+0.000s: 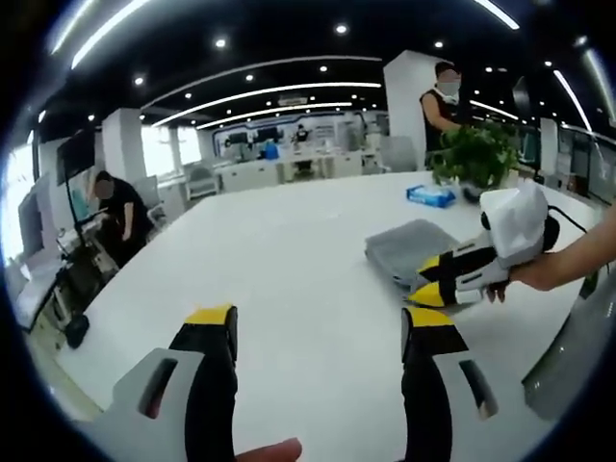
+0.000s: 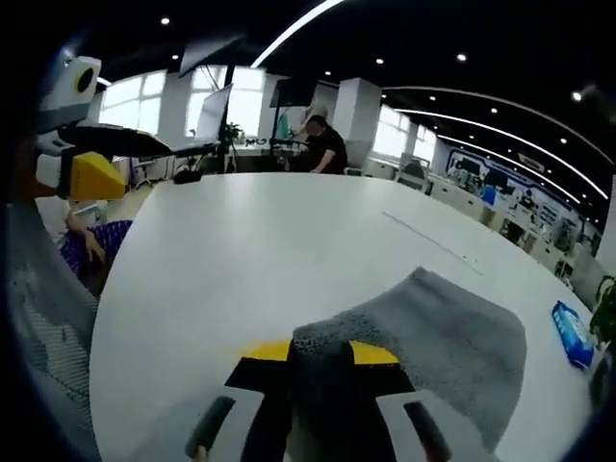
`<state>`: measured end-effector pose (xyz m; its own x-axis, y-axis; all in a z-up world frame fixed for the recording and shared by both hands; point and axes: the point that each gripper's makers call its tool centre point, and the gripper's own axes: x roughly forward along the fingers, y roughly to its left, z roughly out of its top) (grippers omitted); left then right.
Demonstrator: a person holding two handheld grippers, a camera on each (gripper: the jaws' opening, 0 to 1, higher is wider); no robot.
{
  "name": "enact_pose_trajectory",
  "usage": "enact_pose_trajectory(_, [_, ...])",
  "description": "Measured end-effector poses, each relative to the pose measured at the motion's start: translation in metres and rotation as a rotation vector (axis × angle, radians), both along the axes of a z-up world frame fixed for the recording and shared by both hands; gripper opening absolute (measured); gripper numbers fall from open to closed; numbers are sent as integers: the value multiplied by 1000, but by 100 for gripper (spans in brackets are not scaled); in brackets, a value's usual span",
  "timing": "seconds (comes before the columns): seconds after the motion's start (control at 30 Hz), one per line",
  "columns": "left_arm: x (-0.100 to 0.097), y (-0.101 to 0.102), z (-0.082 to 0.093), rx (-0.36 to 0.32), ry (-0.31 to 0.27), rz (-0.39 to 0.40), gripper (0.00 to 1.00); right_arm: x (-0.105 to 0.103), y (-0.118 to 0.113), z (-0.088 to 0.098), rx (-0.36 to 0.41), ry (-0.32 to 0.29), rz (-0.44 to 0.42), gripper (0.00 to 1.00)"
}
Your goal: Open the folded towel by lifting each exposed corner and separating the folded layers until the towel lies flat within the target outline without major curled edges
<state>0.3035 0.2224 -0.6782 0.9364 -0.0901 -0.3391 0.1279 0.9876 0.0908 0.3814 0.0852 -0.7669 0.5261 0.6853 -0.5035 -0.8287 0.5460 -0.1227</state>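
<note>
The towel's [image 2: 423,337] near corner is disappearing between the right gripper's [image 2: 318,361] jaws, so the grip itself isn't showing. In the left gripper view the right gripper [image 1: 423,281] is covering the towel's [image 1: 409,248] front edge.

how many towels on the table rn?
1. A grey folded towel on the white table, its near corner between the right gripper fingers. The blue packet beyond it, near the plant, isn't a towel.

An open office with a dark ceiling [image 1: 289,29] and strip lights [image 1: 260,94]. White pillars [image 2: 358,120] stand beside bright windows [image 2: 144,101]. A potted plant [image 1: 474,154] sits at the white table's [image 1: 289,250] far edge.
</note>
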Motion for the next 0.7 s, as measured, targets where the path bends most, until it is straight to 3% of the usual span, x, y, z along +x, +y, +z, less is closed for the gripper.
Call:
enact_pose_trajectory(0.13, [0, 1, -1, -3, 5, 3, 68, -3, -1, 2, -20, -12, 7, 7])
enact_pose_trajectory(0.37, [-1, -1, -3, 5, 19, -4, 67, 2, -13, 7, 52, 77, -51, 4])
enact_pose_trajectory(0.7, [-1, 1, -8, 2, 40, -2, 65, 14, -22, 17, 59, 37, -78, 4])
